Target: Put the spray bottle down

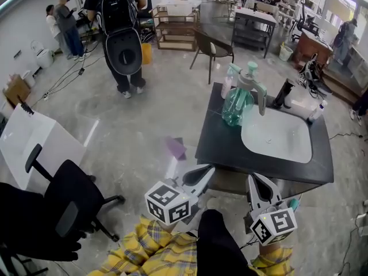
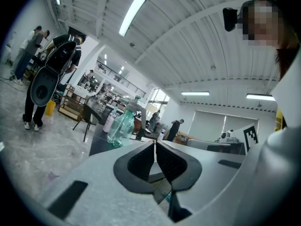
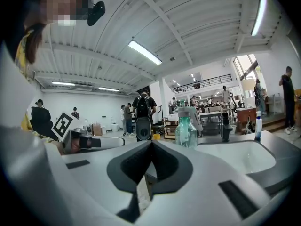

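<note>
The spray bottle (image 1: pixel 236 103) stands upright on the dark surface (image 1: pixel 227 148), near its far left corner and just left of the white sink basin (image 1: pixel 277 138), held by neither gripper. A small pale bottle (image 1: pixel 227 85) stands close behind it, and a black faucet (image 1: pixel 282 94) rises at the basin's far rim. Both grippers hang level at the surface's near edge, well apart from the bottle: the left gripper (image 1: pixel 208 169) by the near left corner, the right gripper (image 1: pixel 255 179) below the basin's front. Each one's fingers are pressed together with nothing between them, as the left gripper view (image 2: pixel 155 146) and the right gripper view (image 3: pixel 150 145) show. Bare floor lies open to the left of the surface, apart from a purple scrap (image 1: pixel 175 148) and a black office chair (image 1: pixel 68 199) further off. A person with a backpack (image 1: pixel 121 30) stands well beyond. The yellow plaid sleeves (image 1: pixel 150 247) are cut off at the bottom of the head view, and a small teal object (image 1: pixel 294 203) beside the right gripper is too hidden to identify. No label on the bottle can be read; only the square black-and-white markers on the grippers' cubes (image 1: pixel 168 202) show.
</note>
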### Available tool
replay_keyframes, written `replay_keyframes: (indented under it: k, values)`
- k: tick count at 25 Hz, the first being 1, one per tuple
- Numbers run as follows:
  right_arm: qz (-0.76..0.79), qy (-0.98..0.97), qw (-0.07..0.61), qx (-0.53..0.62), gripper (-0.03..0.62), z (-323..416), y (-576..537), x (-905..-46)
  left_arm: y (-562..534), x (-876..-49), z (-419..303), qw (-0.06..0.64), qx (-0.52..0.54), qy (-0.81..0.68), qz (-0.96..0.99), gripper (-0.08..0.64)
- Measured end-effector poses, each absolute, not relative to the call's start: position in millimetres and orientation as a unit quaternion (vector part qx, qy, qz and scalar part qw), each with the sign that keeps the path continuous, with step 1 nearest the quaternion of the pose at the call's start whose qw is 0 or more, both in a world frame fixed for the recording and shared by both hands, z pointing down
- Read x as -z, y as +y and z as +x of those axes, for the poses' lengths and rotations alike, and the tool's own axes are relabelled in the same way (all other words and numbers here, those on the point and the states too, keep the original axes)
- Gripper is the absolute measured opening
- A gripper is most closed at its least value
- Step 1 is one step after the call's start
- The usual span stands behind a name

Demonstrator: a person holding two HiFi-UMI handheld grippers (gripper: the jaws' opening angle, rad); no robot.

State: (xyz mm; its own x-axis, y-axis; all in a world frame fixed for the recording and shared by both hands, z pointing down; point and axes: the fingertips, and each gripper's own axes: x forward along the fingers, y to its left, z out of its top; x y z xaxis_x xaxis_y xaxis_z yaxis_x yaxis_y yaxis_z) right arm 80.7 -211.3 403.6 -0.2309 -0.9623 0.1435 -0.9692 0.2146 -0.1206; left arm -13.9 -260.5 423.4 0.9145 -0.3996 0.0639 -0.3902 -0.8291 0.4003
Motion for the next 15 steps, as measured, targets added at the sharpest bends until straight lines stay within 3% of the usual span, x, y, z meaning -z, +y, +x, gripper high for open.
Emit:
replay_keyframes:
  k: [15]
  values:
    - [0.625, -0.774, 0.029, -0.092, 0.005, 58, -135, -407, -199, -418, -33, 0.203, 0.015, -0.195, 0.959, 0.011]
